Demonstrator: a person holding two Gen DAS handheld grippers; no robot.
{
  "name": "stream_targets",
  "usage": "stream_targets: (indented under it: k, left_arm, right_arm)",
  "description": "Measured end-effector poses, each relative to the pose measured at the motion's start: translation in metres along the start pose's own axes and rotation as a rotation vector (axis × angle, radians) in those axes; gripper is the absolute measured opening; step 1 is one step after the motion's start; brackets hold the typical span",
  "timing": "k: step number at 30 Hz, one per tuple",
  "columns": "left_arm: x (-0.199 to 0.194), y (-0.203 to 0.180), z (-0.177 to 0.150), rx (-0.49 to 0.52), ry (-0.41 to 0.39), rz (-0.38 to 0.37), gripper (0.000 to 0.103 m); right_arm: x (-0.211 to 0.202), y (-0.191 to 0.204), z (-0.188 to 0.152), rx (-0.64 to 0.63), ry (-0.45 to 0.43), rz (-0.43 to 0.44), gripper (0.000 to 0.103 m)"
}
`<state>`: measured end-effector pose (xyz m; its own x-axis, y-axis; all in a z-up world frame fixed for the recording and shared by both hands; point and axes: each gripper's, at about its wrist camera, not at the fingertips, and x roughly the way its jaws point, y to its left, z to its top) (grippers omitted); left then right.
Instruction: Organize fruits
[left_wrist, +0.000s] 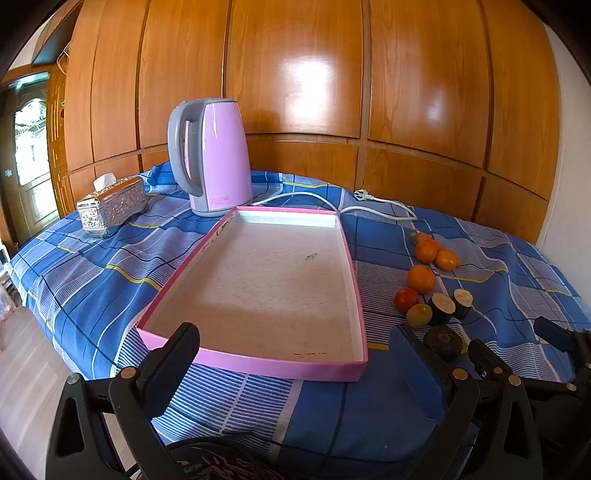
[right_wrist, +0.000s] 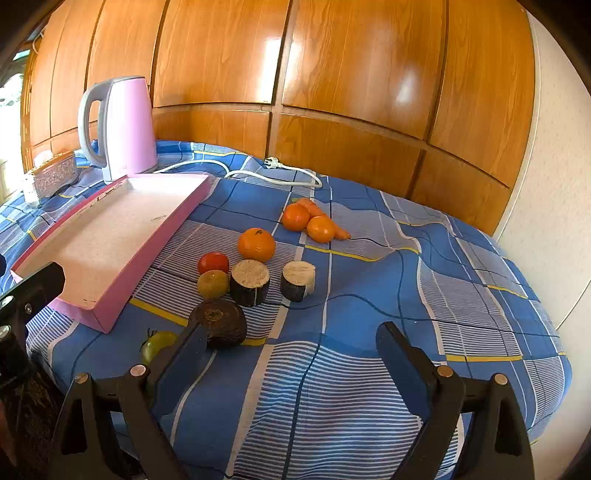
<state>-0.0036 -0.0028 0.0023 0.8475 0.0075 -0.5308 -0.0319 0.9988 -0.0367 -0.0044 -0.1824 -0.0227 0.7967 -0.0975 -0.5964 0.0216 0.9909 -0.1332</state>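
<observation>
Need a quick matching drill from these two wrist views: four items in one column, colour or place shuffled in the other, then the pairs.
Items:
1. kettle
2. tray
3. tissue box
4. carrot

Descriptions:
A. silver, patterned, at the cloth's far left
B. pink rim, nothing inside
C. orange, lying behind two oranges
D. lilac with grey handle, behind the tray

Pairs: 1-D, 2-B, 3-A, 4-C

Green tomato (right_wrist: 157, 343) half hidden behind the right jaws, carrot (right_wrist: 325, 218) mostly covered by two oranges
</observation>
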Motion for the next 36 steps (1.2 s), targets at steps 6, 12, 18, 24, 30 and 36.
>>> stream_targets:
  k: [6,12,18,24,30,36]
  left_arm:
    - [-0.001,-0.001,0.000,0.001,-0.004,0.000,0.103]
    - [0.000,-0.002,0.000,0.005,-0.001,-0.003,0.103]
    - [0.000,-0.001,0.000,0.007,0.001,-0.015,0.102]
    - [0.000,-0.006,-0.001,0.034,0.007,-0.031,0.103]
    - [0.000,-0.009,-0.003,0.051,0.007,-0.046,0.103]
    - [0.000,-0.012,-0.004,0.062,0.008,-0.057,0.103]
  right_arm:
    - [0.000,0.000,0.000,0.003,0.001,0.003,0.092]
    - [0.000,0.000,0.000,0.004,0.004,0.003,0.081]
    - [0.000,0.000,0.000,0.006,0.004,0.002,0.077]
    - [0.002,-0.004,0.000,0.028,0.012,-0.001,0.077]
    - [0.001,-0.004,0.001,0.029,0.009,-0.001,0.077]
    - [0.001,-0.005,0.002,0.039,0.009,-0.003,0.077]
